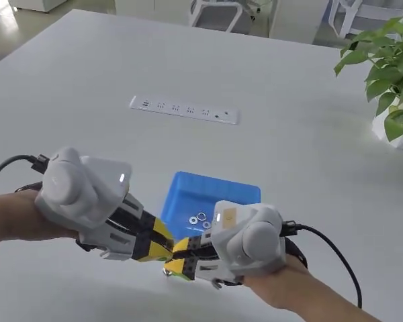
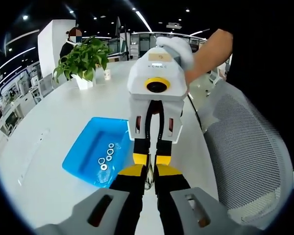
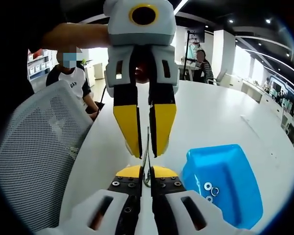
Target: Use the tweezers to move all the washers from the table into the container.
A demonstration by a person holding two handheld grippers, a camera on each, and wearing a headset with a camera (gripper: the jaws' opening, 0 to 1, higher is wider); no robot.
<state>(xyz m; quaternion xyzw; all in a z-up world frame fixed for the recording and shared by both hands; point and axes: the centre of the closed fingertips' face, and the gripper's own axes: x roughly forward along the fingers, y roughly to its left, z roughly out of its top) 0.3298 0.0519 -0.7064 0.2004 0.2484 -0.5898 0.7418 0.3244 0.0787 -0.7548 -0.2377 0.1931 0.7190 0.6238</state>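
My two grippers meet tip to tip just in front of the blue container (image 1: 236, 194), above the table's near edge. The left gripper (image 1: 162, 243) comes in from the left and the right gripper (image 1: 181, 258) from the right. Thin metal tweezers (image 3: 147, 147) run between both pairs of yellow fingertips, and each gripper looks shut on them. From the left gripper (image 2: 148, 174) I see the tweezers (image 2: 148, 180) and the right gripper (image 2: 151, 159) facing me. From the right gripper (image 3: 147, 172) I see the left gripper (image 3: 148, 149). Several washers (image 1: 200, 219) lie inside the container (image 2: 90, 139).
A white power strip (image 1: 185, 109) lies on the table beyond the container. A potted plant (image 1: 389, 60) stands at the table's right edge. A mesh chair (image 2: 245, 147) sits at the near side. People sit in the background.
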